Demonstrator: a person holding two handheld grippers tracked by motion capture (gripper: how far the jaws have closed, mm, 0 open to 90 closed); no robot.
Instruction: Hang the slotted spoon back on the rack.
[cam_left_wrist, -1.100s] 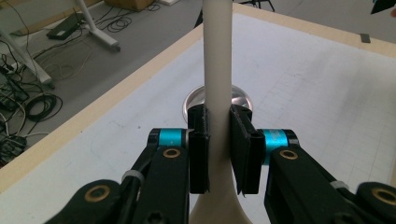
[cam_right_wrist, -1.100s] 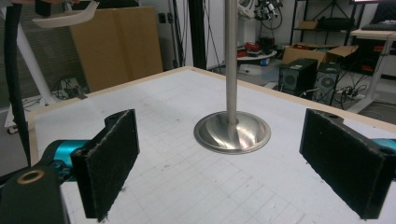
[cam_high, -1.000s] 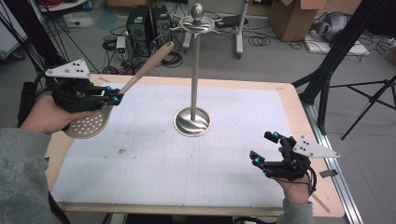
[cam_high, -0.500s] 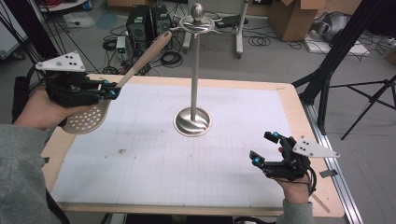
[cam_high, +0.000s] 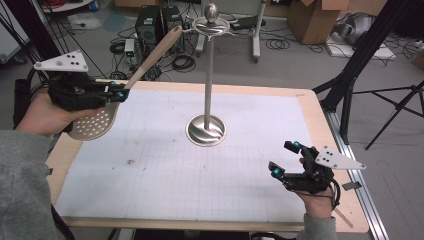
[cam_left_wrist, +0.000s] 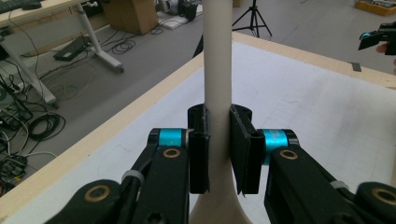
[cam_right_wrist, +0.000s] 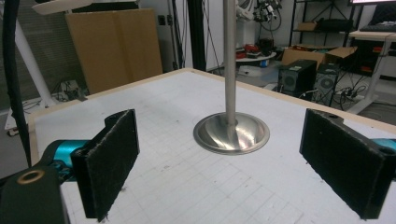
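My left gripper (cam_high: 117, 93) is shut on the handle of a beige slotted spoon (cam_high: 92, 125), held above the table's left edge. The spoon's perforated bowl hangs near the hand and its handle (cam_high: 155, 54) slants up toward the stand's top. In the left gripper view the two pads press on both sides of the pale handle (cam_left_wrist: 217, 70). A metal stand (cam_high: 207, 100) with a round base (cam_right_wrist: 232, 132) and hooked top rises from the middle of the white mat. My right gripper (cam_high: 284, 159) rests open near the table's front right, nothing between its pads (cam_right_wrist: 112, 158).
The white gridded mat (cam_high: 165, 175) covers the wooden table (cam_high: 310, 107). Beyond the far edge lie computer cases (cam_high: 152, 22), cables and cardboard boxes on the floor. A black tripod (cam_high: 360, 65) stands at the right.
The left gripper with the spoon has risen a little and shifted slightly left. The right gripper has stayed still.
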